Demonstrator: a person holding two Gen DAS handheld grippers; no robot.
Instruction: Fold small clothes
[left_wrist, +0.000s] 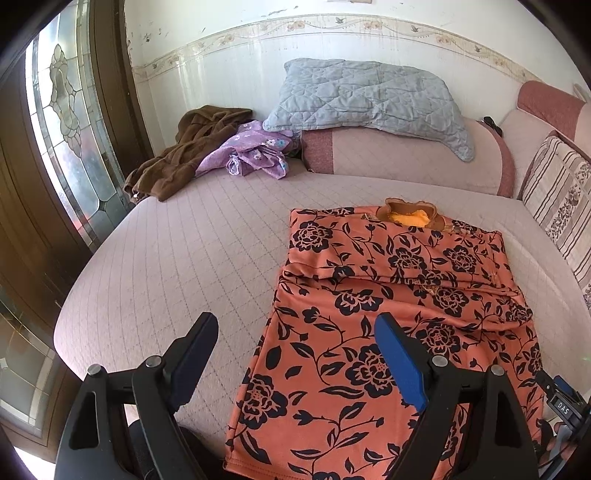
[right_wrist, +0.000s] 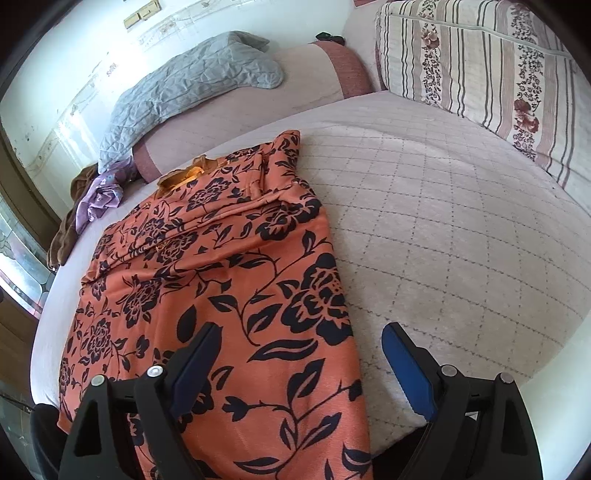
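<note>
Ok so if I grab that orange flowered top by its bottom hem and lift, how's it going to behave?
The orange flowered top will probably go floppy and drape: its folded sleeves already sag in soft creases. It looks thin and light, lying nearly flat on the quilted bed cover. The folded-in sleeves may slide open, as nothing pins them; both the left gripper and right gripper are open.

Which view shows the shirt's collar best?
Left wrist. It faces the collar head on, above the folded sleeves, with the yellow lining open to view. The right wrist view shows the collar from the side, squeezed into a thin sliver.
</note>
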